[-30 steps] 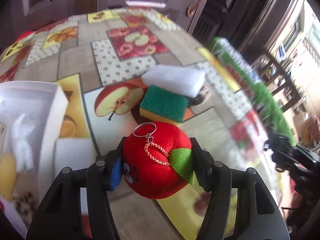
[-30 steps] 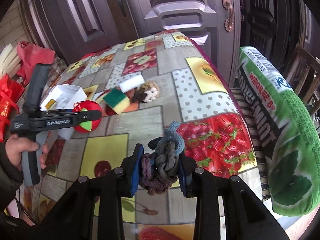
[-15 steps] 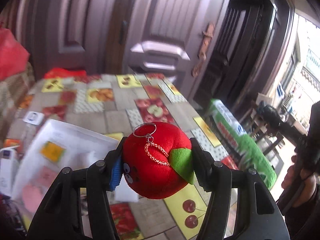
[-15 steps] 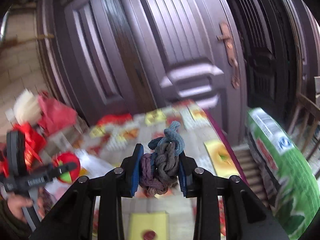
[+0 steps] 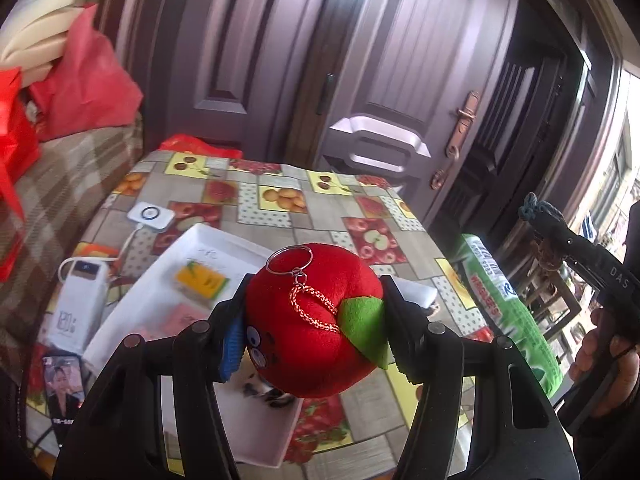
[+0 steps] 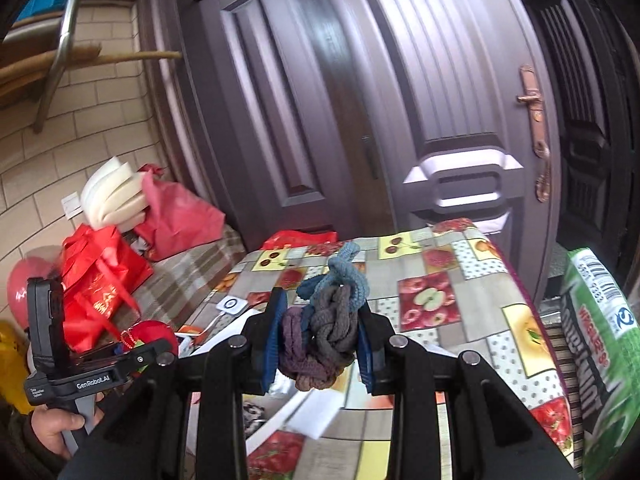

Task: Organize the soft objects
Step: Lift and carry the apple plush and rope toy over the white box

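Note:
My left gripper [image 5: 312, 332] is shut on a red plush apple [image 5: 316, 320] with a green leaf and a key ring, held above the white tray [image 5: 200, 248]. The tray holds a yellow sponge [image 5: 202, 280] and other soft items. My right gripper [image 6: 320, 340] is shut on a knotted rope toy [image 6: 324, 320] of blue, grey and purple cord, held above the table [image 6: 460, 280]. The left gripper with the apple [image 6: 154, 334] also shows at the left in the right wrist view. The right gripper with the rope [image 5: 538, 210] shows at the right in the left wrist view.
The table has a fruit-patterned cloth [image 5: 280, 200]. A white power bank [image 5: 78, 300], a small white device [image 5: 150, 214] and a phone [image 5: 64, 380] lie left of the tray. A green package [image 6: 600, 340] is right of the table. Red bags [image 6: 100, 280] sit left. A dark door [image 6: 440, 100] stands behind.
Both grippers have risen and tilted up from the table, each keeping its object. The left one has swung over the white tray; the sponges seen earlier are out of view.

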The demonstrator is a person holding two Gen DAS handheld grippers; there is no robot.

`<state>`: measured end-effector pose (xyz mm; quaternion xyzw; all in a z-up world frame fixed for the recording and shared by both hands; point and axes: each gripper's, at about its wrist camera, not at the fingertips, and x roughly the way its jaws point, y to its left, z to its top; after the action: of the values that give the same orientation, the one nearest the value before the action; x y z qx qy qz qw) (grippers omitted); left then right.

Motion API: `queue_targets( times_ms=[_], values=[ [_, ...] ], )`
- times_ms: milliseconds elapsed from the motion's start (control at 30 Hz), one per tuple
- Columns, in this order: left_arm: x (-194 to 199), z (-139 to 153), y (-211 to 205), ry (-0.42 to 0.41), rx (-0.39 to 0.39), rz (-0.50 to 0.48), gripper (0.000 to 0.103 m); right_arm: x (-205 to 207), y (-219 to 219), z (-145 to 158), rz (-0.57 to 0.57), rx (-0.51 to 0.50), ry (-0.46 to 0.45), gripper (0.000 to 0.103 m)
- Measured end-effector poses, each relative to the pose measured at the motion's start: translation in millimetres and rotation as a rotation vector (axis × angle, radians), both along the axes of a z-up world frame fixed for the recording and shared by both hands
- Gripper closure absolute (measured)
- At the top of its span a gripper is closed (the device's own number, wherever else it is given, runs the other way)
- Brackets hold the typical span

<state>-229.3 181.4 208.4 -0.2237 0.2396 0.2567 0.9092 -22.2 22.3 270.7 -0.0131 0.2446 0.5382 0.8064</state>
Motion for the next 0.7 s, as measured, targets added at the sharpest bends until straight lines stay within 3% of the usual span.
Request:
queue_targets(
  times_ms=[433, 700],
  values=[
    [-32, 7, 14, -0.024, 0.011, 0.018, 0.044, -35, 37, 23, 0.068, 0.031, -0.050, 0.072],
    [-35, 17, 19, -0.040, 0.031, 0.019, 0.044, -47, 49, 16, 0.103, 0.021, -0.041, 0.072]
  ],
)
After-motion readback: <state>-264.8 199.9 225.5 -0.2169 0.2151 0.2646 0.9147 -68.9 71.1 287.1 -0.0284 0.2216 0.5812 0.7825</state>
